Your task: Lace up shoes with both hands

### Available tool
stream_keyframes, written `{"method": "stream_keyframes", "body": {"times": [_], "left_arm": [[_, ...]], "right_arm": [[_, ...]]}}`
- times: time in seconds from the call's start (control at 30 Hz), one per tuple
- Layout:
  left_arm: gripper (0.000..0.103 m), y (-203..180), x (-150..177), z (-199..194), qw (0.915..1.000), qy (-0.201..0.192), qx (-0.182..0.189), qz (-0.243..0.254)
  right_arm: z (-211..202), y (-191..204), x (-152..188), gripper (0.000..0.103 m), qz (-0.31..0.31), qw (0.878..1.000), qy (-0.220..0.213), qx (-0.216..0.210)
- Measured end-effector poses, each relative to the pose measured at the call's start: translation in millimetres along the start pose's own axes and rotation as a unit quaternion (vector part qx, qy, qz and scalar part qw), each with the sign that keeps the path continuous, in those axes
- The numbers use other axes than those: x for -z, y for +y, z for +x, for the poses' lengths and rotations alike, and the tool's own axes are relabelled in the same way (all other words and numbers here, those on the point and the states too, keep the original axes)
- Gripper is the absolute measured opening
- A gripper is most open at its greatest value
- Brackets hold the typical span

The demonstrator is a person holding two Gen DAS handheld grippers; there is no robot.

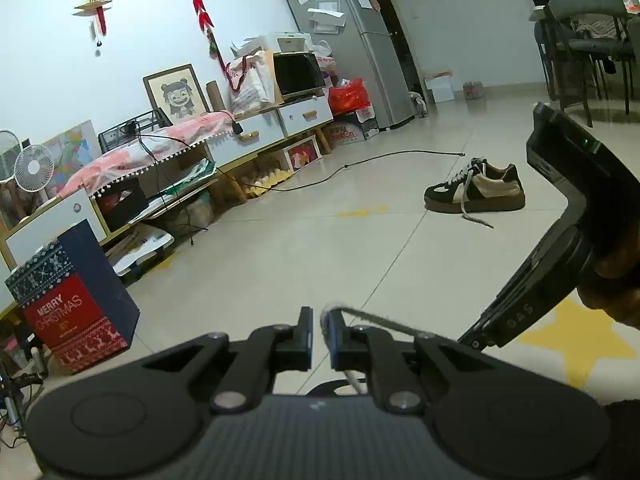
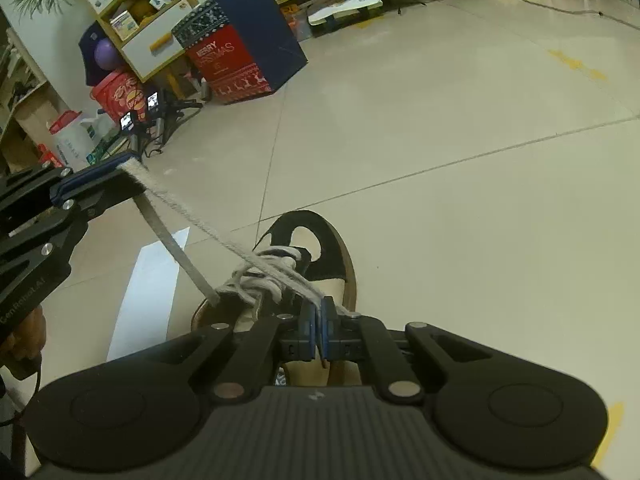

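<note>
A black and cream shoe (image 2: 320, 248) lies on the floor just ahead of my right gripper (image 2: 318, 334), its toe pointing away. My right gripper is shut on a grey lace (image 2: 240, 248) right above the shoe's tongue. The lace runs up and left to my left gripper (image 2: 116, 170), loops over one fingertip, and a flat strand drops back to an eyelet (image 2: 212, 298). In the left wrist view my left gripper (image 1: 318, 332) stands open with a narrow gap, and the lace (image 1: 384, 322) is draped over its right finger (image 1: 334, 336). A hand (image 1: 612, 280) holds the right gripper's body.
A second matching shoe (image 1: 476, 192) sits farther out on the tiled floor with loose laces. A Christmas gift bag (image 1: 72, 300), low cabinets (image 1: 256, 136) and a black cable (image 1: 380, 160) lie to the left. A white sheet (image 2: 148, 280) is beside the near shoe. Chairs (image 1: 592, 20) stand far right.
</note>
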State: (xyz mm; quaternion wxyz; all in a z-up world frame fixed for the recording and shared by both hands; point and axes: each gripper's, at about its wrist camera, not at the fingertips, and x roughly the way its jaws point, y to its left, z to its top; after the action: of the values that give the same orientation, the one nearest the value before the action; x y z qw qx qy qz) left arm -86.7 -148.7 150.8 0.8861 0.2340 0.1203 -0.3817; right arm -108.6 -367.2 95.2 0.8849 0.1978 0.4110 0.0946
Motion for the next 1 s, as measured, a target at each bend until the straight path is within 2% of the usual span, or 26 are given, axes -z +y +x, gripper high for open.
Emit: {"method": "stream_keyframes", "body": {"times": [0.27,0.37,0.43,0.5,0.6,0.63,0.77,0.87,0.93,1.0], "left_arm": [[0.01,0.7,0.1,3.5,1.0,0.005,-0.003,-0.004],[0.015,5.7,-2.8,13.7,0.9993,0.026,-0.025,0.009],[0.031,16.1,-8.3,25.4,0.9977,0.06,-0.031,-0.004],[0.04,30.2,-13.6,38.4,0.9936,0.104,-0.032,-0.031],[0.061,39.4,-6.8,34.0,0.9871,0.138,-0.024,-0.079],[0.063,42.4,-4.5,32.4,0.9842,0.148,-0.021,-0.094],[0.062,54.4,4.9,26.0,0.9688,0.191,-0.01,-0.157],[0.062,55.8,11.6,26.2,0.9621,0.212,-0.008,-0.172],[0.053,56.3,13.7,30.4,0.9593,0.223,-0.015,-0.173],[0.053,54.3,15.0,35.2,0.9551,0.234,-0.008,-0.182]], "right_arm": [[1.2,-18.7,0.7,0.003,0.089,0.996,-0.001,-0.016],[-3.9,-26.1,-5.1,0.003,0.146,0.988,-0.024,-0.043],[-9.0,-34.3,-11.1,0.003,0.203,0.975,-0.054,-0.07],[-11.9,-41.3,-16.6,0.003,0.248,0.962,-0.08,-0.085],[-8.0,-45.2,-18.6,0.003,0.271,0.955,-0.087,-0.083],[-4.8,-45.8,-15.2,0.003,0.274,0.955,-0.08,-0.081],[5.3,-52.6,2.0,0.003,0.312,0.945,-0.057,-0.075],[6.2,-60.2,10.7,0.003,0.342,0.936,-0.053,-0.064],[3.6,-67.6,12.0,0.003,0.361,0.929,-0.058,-0.06],[-0.1,-71.3,10.9,0.003,0.361,0.929,-0.061,-0.055]]}}
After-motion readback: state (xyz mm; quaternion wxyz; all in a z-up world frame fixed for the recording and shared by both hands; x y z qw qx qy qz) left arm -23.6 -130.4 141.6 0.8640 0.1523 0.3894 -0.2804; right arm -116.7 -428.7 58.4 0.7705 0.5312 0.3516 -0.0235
